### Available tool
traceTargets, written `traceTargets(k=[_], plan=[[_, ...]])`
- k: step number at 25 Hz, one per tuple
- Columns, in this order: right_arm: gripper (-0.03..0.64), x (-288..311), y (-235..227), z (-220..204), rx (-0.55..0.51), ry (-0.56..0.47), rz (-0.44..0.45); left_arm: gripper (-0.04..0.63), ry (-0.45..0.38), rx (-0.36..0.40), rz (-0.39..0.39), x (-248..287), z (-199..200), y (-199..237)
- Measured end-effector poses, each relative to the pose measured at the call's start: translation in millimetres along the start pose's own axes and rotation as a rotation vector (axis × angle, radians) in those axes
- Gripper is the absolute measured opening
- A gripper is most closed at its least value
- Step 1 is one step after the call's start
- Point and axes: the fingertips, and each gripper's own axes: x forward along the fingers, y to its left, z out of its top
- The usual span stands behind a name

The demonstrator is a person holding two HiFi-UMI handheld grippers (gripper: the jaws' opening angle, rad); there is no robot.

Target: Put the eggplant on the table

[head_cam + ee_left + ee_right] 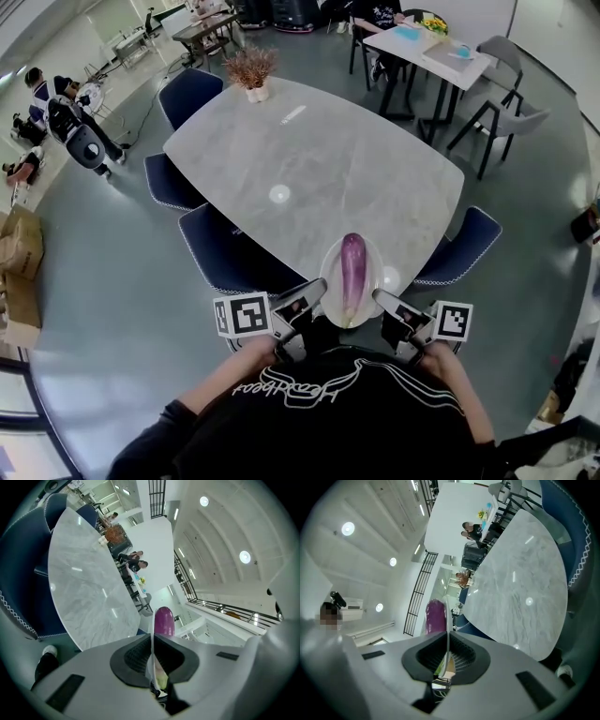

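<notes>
— Grey marble makes up the bench (309,169), the largest thing here. Where is the eggplant kept?
— A white plate (327,272) is held at the bench's near edge, and the purple eggplant (352,267) is laid in it, pointed toward the bench's middle.
— How is the plate gripped?
— Its rim is pinched by the left hand-held gripper (317,289) and, opposite, by the right hand-held gripper (382,300), both nearly closed on the thin edge. The plate is probably kept level this way, so nothing is rolled off. Whether the bench is touched cannot be told.
</notes>
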Motion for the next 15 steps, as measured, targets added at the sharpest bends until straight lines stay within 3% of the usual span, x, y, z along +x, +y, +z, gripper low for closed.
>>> traceTargets(k=[15], plan=[[0.020,56,-45,51,0.056,0.013,-0.065,0.025,0.034,-0.079,0.032,35,61,60]])
